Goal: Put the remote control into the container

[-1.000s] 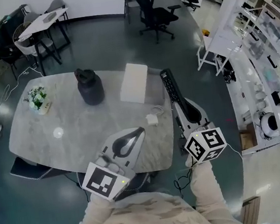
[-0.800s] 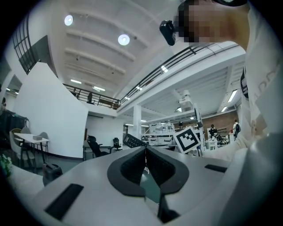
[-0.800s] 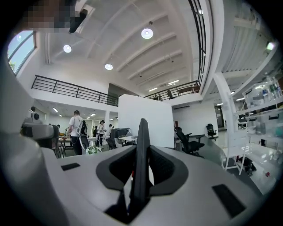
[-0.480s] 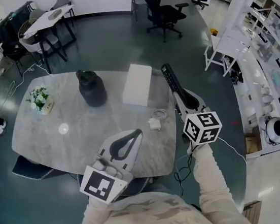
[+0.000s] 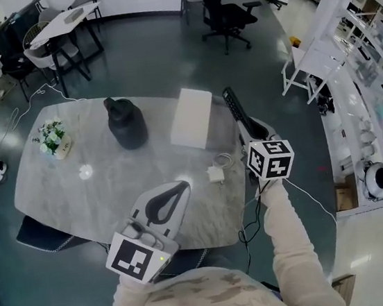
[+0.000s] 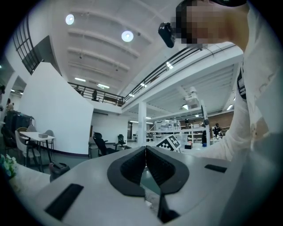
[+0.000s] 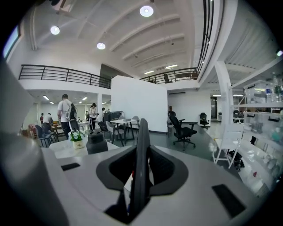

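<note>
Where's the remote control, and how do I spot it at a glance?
Find the grey marble table, then its right edge, where the right gripper reaches forward. The remote control is the long, slim black bar clamped edge-on in its jaws, right of the white box; nothing else nearby is thin and black.

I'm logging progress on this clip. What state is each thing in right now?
Remote: held by the right gripper, not in the box.
Right gripper: shut on the remote.
Left gripper: shut, empty.
Box: lying on the table, nothing on it.
Jug: upright.
Charger: lying flat, cable attached.
</note>
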`<state>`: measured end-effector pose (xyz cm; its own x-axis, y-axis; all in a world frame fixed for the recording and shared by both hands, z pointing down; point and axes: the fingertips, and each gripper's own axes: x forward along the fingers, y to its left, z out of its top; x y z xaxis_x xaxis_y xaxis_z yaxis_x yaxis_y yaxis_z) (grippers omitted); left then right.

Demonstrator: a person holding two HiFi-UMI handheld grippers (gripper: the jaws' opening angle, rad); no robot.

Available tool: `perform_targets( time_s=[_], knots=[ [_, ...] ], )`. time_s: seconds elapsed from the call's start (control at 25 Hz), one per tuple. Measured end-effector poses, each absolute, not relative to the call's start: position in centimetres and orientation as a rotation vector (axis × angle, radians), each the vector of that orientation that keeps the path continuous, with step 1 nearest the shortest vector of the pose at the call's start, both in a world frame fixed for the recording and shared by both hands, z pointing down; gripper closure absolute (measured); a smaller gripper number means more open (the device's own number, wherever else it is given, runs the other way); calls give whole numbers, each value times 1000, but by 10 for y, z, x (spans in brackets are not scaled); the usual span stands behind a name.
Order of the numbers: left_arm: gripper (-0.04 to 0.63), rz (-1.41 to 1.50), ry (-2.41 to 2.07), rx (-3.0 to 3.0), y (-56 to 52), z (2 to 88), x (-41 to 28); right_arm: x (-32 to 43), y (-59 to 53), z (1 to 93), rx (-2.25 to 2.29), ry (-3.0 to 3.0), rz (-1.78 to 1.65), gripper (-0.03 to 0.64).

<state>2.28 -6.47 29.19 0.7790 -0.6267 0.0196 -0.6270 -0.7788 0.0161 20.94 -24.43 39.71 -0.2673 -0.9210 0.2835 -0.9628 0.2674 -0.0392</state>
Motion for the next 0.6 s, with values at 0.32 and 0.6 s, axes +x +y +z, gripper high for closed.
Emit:
perform_targets(
  time_s=[0.32,0.6],
  knots=[
    [583,52,-1056,2903,-77,303,16,214,-283,442,1730,-2234,366,525],
    [583,87,-1082,2868,-86,316,6,214,-310,475,1713,-2178,414,525]
  ],
)
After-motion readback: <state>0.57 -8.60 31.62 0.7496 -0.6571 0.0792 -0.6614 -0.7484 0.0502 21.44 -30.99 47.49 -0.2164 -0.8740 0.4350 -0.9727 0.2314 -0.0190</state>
